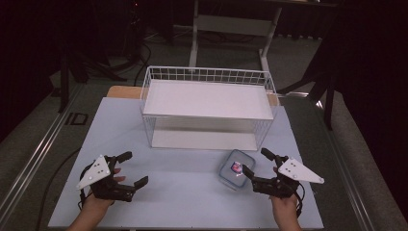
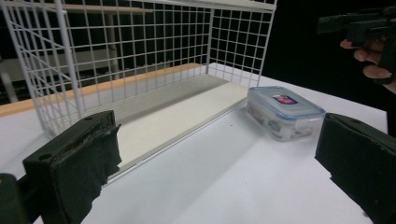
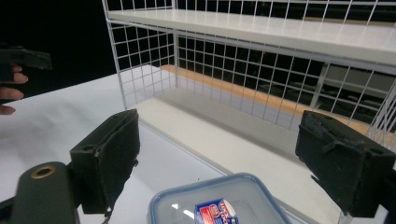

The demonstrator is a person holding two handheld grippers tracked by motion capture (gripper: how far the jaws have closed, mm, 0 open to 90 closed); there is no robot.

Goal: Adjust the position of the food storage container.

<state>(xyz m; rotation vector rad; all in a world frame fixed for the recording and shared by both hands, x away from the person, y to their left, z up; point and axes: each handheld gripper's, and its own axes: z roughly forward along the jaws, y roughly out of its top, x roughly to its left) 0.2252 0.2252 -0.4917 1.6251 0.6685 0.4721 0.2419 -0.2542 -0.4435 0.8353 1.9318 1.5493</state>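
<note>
High view: pale counter (image 1: 183,192) with a white wire rack (image 1: 208,107) standing toward its far edge, two tiers, solid white shelf on top and another at the bottom. Clear plastic food box (image 1: 235,168) with blue-rimmed lid and a small red-blue label sits right of centre, just in front of the rack's right front corner, flat on the counter, not touching the rack. Right gripper (image 1: 253,165) is near the right front corner of the counter, jaws spread wide, one jaw tip just beside the box's right side, other jaw farther toward the rack; nothing clamped. Can't tell from above if the near jaw touches the box. Left gripper (image 1: 132,168) near the left front corner, jaws also wide apart, empty, well apart from the box. Hands come in from the near edge.

Left gripper view: both black jaws wide apart, the box (image 2: 284,112) on the counter beyond them, next to the rack's (image 2: 140,60) lower shelf; other hand and gripper at upper right.

Right gripper view: jaws apart, box lid (image 3: 219,203) low between them, rack (image 3: 261,60) right behind it.
</note>
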